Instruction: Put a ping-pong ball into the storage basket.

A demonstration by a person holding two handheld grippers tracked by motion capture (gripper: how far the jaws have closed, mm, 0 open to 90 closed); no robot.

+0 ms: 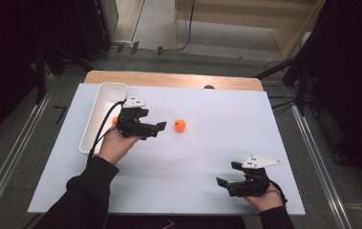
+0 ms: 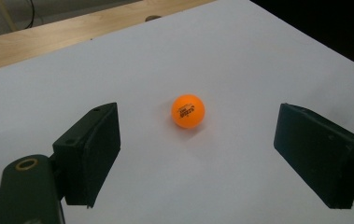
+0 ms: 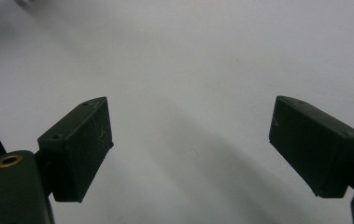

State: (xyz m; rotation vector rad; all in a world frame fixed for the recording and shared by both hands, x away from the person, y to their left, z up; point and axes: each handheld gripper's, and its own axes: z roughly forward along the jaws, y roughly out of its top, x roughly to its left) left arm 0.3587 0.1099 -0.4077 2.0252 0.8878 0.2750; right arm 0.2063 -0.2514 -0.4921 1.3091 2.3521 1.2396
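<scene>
An orange ping-pong ball (image 1: 180, 125) with black print lies on the white table top (image 1: 207, 143), right of centre-left. My left gripper (image 1: 154, 131) is held just left of it, open, with its jaws pointing at the ball. In the left gripper view the ball (image 2: 188, 111) lies a little ahead of the open left gripper (image 2: 198, 140), untouched. A second orange ball (image 1: 115, 120) peeks out behind that gripper, beside the tray wall. My right gripper (image 1: 227, 173) rests open near the front right edge, and in its own view this right gripper (image 3: 188, 135) holds nothing over bare white table.
A long white tray (image 1: 103, 102) stands along the table's left side. A wooden strip (image 1: 169, 78) runs along the far edge, with a small dark knob (image 1: 209, 87) on it. Black stands and cables flank the table on the floor.
</scene>
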